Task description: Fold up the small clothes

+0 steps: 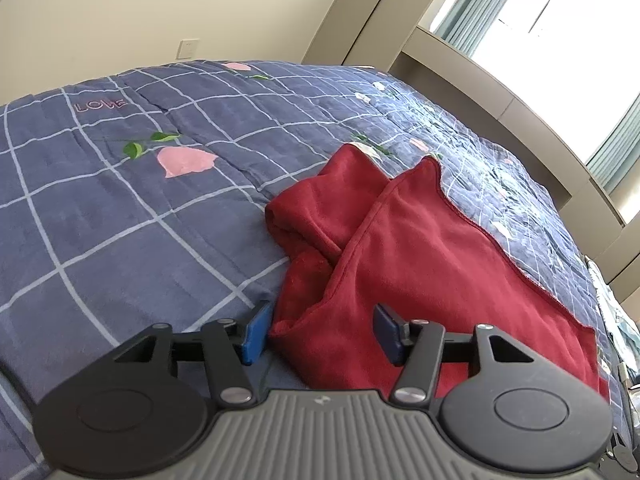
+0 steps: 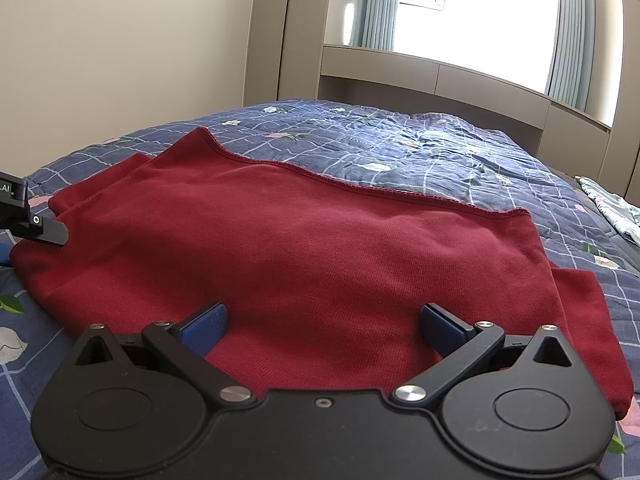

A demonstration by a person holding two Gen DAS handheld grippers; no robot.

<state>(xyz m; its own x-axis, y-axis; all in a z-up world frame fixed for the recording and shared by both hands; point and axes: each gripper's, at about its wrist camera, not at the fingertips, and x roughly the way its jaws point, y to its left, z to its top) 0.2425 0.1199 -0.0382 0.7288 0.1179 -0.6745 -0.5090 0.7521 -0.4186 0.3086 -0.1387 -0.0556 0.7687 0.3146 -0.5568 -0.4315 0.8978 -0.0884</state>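
On bed [image 2: 460, 160], red garment [image 2: 300, 248] spread flat for folding; left claw [image 1: 322, 334] and right claw [image 2: 322, 326] released, straddling near hem for pickup.

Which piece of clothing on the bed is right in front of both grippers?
The dark red garment, spread flat on the quilt; the pale patterned cloth lies apart at the far right edge.

A: What colour is the sweater [image 2: 304, 248]?
B: Dark red all over, hem stitching included.
A: And the quilt [image 1: 120, 208]?
B: Slate blue with a white grid, pink flowers, green leaves, "LOVE" in pink.
A: The finger pads [image 1: 256, 334]?
B: Blue, on black arms.
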